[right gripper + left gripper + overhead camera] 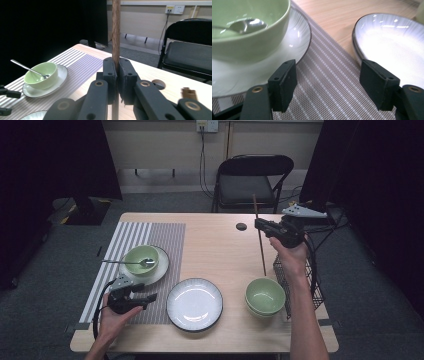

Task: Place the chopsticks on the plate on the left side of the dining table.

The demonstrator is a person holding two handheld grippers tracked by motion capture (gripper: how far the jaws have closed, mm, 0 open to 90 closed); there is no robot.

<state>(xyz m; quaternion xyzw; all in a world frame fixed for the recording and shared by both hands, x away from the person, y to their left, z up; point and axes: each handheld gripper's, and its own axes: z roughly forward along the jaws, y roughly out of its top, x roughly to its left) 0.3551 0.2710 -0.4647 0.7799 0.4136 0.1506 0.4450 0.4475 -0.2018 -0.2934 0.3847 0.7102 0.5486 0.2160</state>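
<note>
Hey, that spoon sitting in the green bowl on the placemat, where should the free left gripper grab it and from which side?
Likely best by the handle's free end. The spoon rests with its scoop inside the green bowl, while the thin handle sticks out over the rim toward the table's left edge, clear of the saucer. Bring the open left gripper from above on that side, jaws across the handle.

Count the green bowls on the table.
3: one bowl holding a spoon on the placemat's plate; two stacked bowls at front right, beside the wire basket.
</note>
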